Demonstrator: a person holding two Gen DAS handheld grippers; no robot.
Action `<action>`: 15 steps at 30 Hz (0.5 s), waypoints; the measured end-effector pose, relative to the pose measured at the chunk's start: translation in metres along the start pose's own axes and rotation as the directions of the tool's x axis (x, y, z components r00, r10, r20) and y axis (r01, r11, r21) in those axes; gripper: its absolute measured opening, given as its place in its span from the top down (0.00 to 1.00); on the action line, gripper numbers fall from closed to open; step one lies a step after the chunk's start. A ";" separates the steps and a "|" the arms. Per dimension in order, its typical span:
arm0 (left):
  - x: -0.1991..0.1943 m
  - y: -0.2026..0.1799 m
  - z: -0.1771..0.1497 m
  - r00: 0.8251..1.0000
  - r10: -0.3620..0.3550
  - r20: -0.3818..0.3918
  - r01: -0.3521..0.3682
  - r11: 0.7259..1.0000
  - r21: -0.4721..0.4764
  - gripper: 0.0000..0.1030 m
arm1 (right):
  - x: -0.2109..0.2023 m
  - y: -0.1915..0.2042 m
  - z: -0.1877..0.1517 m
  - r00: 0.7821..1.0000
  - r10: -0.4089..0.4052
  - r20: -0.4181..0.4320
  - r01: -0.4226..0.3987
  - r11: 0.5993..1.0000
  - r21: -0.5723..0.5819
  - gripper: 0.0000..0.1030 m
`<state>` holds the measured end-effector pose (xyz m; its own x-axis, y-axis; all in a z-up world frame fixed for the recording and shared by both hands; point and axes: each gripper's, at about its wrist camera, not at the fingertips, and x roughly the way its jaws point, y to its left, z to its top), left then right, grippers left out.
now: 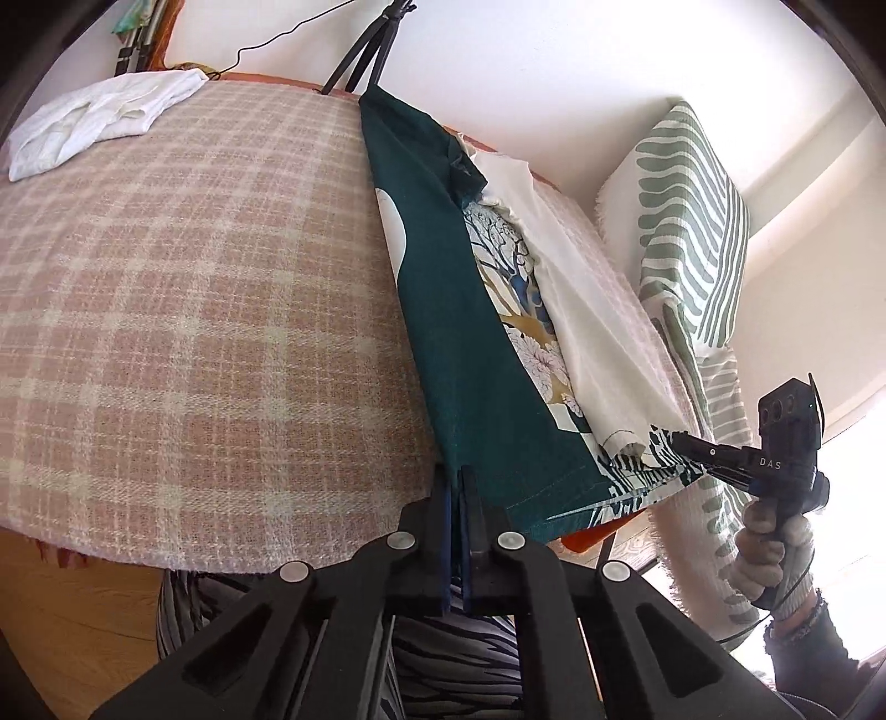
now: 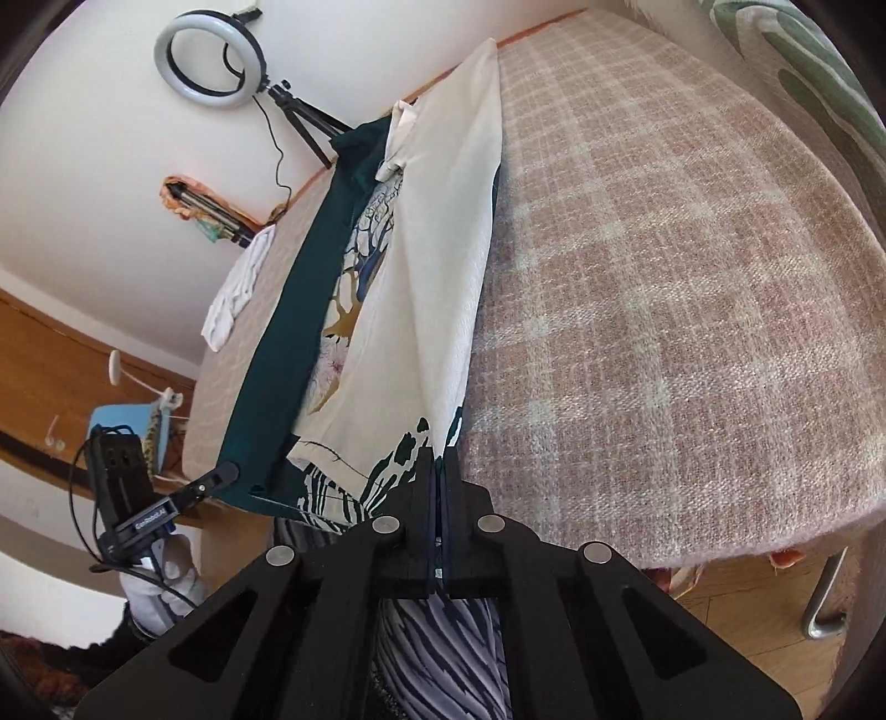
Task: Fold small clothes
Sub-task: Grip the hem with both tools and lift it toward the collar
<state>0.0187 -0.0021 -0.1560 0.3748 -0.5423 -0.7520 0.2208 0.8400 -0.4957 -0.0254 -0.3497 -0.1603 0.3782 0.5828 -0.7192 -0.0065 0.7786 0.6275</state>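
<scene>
A printed garment [image 1: 470, 354], dark green on one side and cream with tree and flower patterns on the other, lies as a long strip across the pink plaid tablecloth [image 1: 194, 310]. My left gripper [image 1: 458, 482] is shut on its green near corner at the table's front edge. My right gripper [image 2: 440, 465] is shut on the cream near corner of the same garment [image 2: 421, 288]. Each gripper shows in the other's view: the right [image 1: 678, 440], the left [image 2: 230, 473], both pinching the hem.
A folded white cloth [image 1: 105, 122] lies at the far left corner of the table. A tripod [image 1: 365, 50] with a ring light [image 2: 207, 58] stands behind the table. A chair draped in green-striped fabric [image 1: 692, 221] stands at the right. Wooden floor lies below.
</scene>
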 end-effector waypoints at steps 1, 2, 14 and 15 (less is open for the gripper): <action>-0.004 0.000 -0.004 1.000 -0.005 -0.009 0.005 1.000 -0.002 1.00 | -0.002 0.000 -0.006 1.000 0.000 -0.001 0.000 1.000 0.007 1.00; -0.008 -0.001 -0.008 1.000 -0.010 -0.012 0.010 1.000 0.004 1.00 | -0.003 -0.001 -0.012 1.000 0.005 -0.007 -0.005 1.000 0.021 1.00; -0.005 0.004 -0.005 0.999 -0.004 -0.034 0.004 1.000 -0.003 1.00 | 0.007 0.002 -0.012 0.998 0.053 -0.026 -0.051 0.996 0.067 1.00; -0.007 0.002 0.002 1.000 -0.008 -0.024 0.008 1.000 0.005 1.00 | 0.005 0.006 -0.006 0.998 0.062 -0.017 -0.061 0.996 0.063 1.00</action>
<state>0.0182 0.0034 -0.1509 0.3512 -0.5491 -0.7584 0.2287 0.8358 -0.4992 -0.0292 -0.3405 -0.1621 0.3616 0.6336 -0.6840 0.0286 0.7257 0.6874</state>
